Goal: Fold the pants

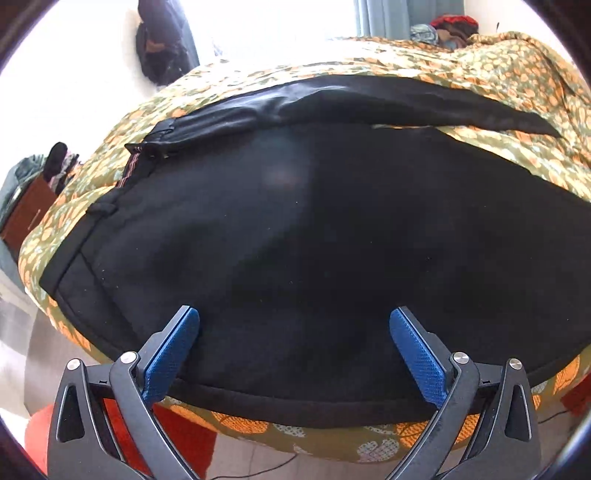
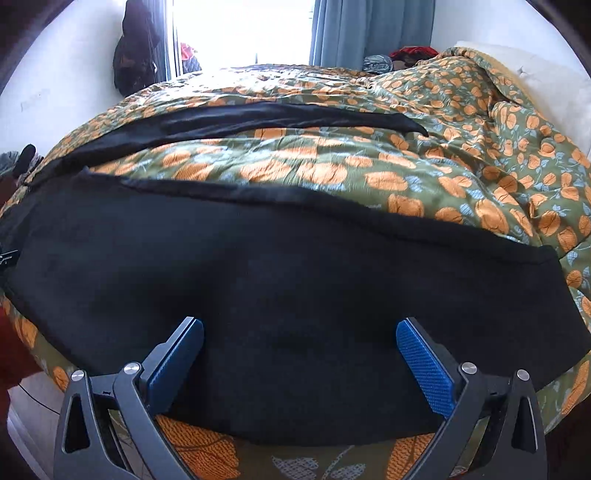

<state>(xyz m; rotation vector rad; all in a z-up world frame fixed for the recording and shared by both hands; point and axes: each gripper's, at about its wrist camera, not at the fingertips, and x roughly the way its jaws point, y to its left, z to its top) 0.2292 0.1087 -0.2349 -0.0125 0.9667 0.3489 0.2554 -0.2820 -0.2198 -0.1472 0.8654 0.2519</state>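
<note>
Black pants (image 1: 295, 229) lie spread flat on the bed, waistband (image 1: 85, 236) at the left in the left wrist view. The near leg (image 2: 280, 280) fills the right wrist view, its hem (image 2: 565, 299) at the right. The far leg (image 2: 277, 116) lies apart from it across the bed, with bedspread showing between. My left gripper (image 1: 295, 317) is open and empty above the near edge of the pants by the hip. My right gripper (image 2: 299, 328) is open and empty above the near leg's front edge.
The bed carries a green bedspread with orange flowers (image 2: 461, 155), rumpled at the right. A bright window with blue curtains (image 2: 369, 29) is behind. A dark bag (image 2: 135, 51) hangs on the left wall. A wooden cabinet (image 1: 26, 218) stands at left. The floor (image 1: 236, 458) is below.
</note>
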